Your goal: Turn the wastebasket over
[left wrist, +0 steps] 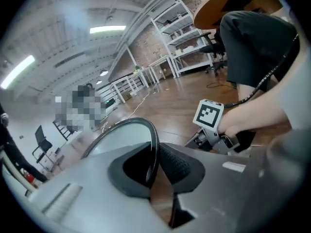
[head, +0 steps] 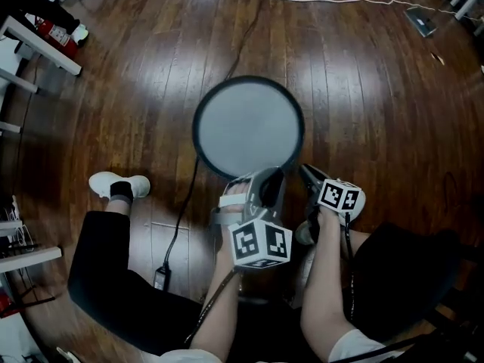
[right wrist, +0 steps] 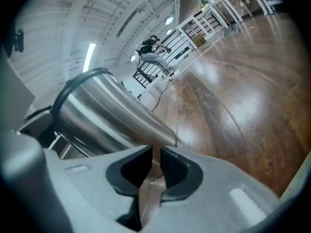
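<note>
Wastebasket [right wrist: 112, 115]: smooth, brushed-looking metal wall with a soft sheen, edged by a thin dark rim [left wrist: 155, 135] that may be rubber or plastic; its round face, seen from above, is a flat matt grey. Floor [head: 378, 89]: dark wooden boards under a glossy varnish that throws back bright highlights. Left gripper [left wrist: 155, 152]: matt grey plastic body, black pads [left wrist: 176, 165] with a fine ribbed grain, and a marker cube [head: 260, 243] in matt white and black.

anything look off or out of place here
Nothing looks spilled or damaged. The steel wastebasket looks intact, with the left hand-held gripper clamped on its rim. The only untidy thing is a black cable trailing loose across the wood floor right beside it.
</note>
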The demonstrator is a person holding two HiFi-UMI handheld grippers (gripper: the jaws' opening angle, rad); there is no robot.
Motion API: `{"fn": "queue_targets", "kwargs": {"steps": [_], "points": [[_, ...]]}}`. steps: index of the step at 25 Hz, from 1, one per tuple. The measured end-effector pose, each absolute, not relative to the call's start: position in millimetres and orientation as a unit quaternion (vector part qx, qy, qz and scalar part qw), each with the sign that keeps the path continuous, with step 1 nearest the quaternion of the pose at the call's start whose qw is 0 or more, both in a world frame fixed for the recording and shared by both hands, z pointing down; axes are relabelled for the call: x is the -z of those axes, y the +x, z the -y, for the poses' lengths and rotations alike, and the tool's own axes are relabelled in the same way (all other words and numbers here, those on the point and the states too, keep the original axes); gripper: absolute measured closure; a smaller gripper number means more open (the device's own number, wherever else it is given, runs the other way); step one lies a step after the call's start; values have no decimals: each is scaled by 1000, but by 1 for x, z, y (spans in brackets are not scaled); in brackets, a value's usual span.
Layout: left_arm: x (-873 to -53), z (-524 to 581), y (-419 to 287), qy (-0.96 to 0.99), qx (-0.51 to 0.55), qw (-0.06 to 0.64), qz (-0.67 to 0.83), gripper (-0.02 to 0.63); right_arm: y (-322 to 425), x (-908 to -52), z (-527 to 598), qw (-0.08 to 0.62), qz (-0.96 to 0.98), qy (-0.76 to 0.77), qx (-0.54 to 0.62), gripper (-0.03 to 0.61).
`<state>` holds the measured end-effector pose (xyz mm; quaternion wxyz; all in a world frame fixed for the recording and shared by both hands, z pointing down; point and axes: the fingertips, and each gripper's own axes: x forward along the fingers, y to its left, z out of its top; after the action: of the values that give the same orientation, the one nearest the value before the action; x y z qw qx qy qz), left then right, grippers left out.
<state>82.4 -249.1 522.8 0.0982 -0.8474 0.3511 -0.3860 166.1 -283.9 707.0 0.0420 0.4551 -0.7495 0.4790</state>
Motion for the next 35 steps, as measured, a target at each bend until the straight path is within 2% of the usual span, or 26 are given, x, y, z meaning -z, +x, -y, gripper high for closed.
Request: {"fn": "queue_targets", "kwargs": {"steps": [6,10,14,17,18,20,35], "points": [[-523,250,81,-861,354,86,-355,541,170,-632,305,34,800,454,-390,543],[-497,252,65,-880,238,14,-411,506,154,-565,304,46,843,444,-301,532],[-449,245,32,-870,134,-10,-474,506,139,-491,288,40,875,436,-207,531],[-419,231,9,-865,87,-12,-494,548,120,-446,263,35,891,430,-145,536],[-411,225,3,-865,77,-10,-496,567,113,-435,252,37,895,426,-127,556],[-401,213,-8,-866,63,-8,-496,597,101,-419,228,41,902,417,-99,586],[-340,57,-17,-880,-6,2,-474,597,57,-374,46,57,908,413,-37,586]]}}
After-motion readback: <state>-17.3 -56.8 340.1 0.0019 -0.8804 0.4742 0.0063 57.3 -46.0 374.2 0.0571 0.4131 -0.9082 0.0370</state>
